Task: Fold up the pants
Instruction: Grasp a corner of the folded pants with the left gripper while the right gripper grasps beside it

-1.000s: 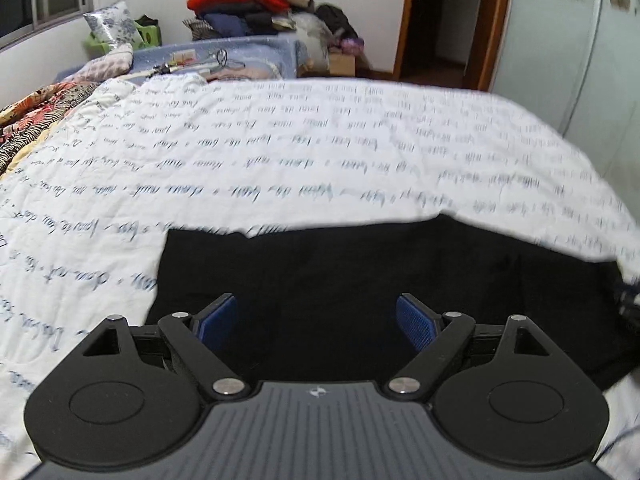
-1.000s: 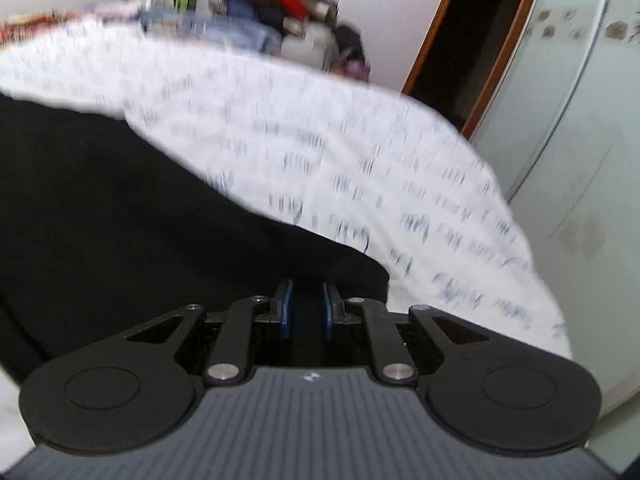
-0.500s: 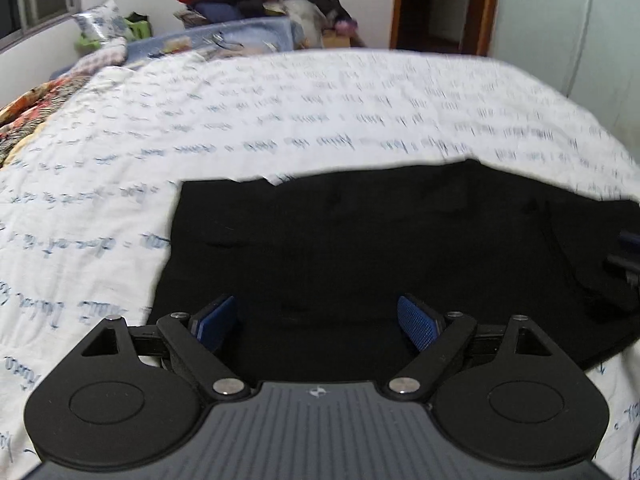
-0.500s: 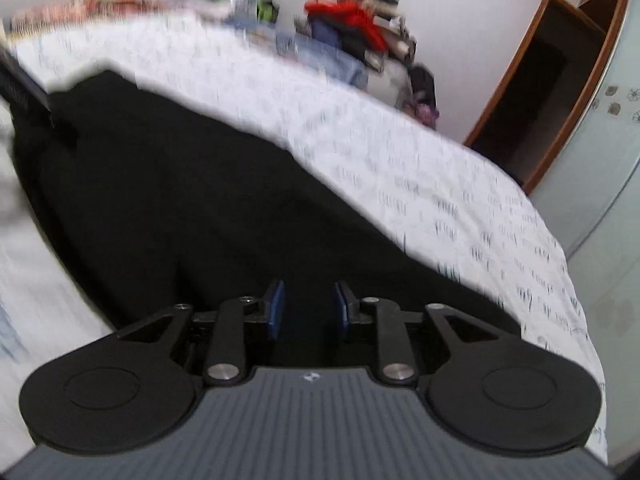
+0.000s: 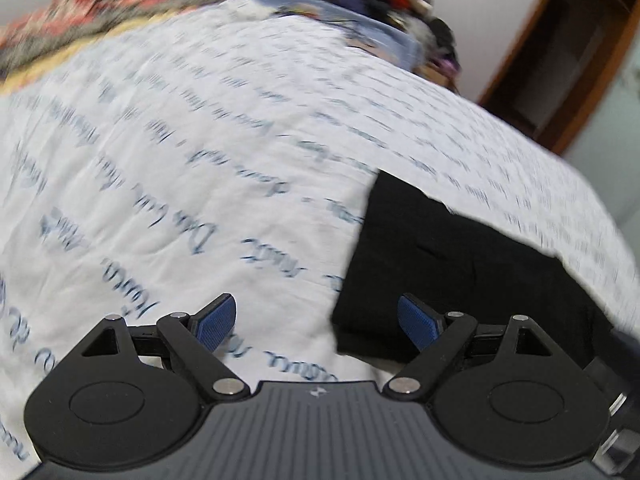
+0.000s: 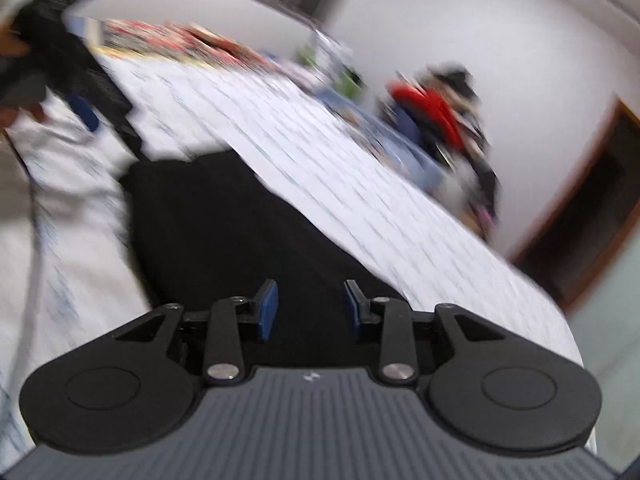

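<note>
Black pants [image 5: 460,272] lie flat on the white bedcover with blue script [image 5: 200,160]. My left gripper [image 5: 316,320] is open wide just above the pants' near left corner, one pad over the bedcover and the other over black cloth. The right wrist view shows the pants [image 6: 240,240] stretching away to the left. My right gripper [image 6: 310,310] hovers over them with its jaws opening, and the blue pads press on nothing. The left gripper [image 6: 80,80] also shows at the far top left of that view, above the pants' far end.
A pile of clothes with a red garment [image 6: 436,116] sits beyond the bed's far end. A patterned blanket [image 5: 80,20] lies along the far left edge. A wooden door frame [image 5: 560,60] stands at the right. A hand [image 6: 12,112] shows at the left edge.
The right gripper, nearly shut on black cloth before, has opened and swung along the pants. The left gripper has slid left to the pants' corner and rolled; it stays open.
</note>
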`<action>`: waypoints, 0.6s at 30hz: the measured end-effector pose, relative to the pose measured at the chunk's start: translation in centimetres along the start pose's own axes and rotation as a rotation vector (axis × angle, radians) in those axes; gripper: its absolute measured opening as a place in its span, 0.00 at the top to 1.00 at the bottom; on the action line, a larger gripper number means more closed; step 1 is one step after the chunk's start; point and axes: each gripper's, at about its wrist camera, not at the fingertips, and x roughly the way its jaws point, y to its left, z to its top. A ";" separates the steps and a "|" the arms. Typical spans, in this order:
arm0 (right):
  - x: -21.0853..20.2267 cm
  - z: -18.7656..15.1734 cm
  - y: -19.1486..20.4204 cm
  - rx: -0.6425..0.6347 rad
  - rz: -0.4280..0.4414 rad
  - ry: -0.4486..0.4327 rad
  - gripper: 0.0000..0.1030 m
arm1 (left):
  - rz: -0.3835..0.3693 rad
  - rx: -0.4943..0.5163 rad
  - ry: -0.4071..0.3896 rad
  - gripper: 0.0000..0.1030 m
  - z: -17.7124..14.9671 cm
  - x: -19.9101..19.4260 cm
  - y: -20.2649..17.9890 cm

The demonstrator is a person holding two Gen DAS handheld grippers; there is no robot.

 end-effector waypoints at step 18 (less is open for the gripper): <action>9.3 3.2 14.4 -0.471 0.071 -0.069 0.92 | -0.403 -0.392 0.215 0.06 -0.7 3.5 0.9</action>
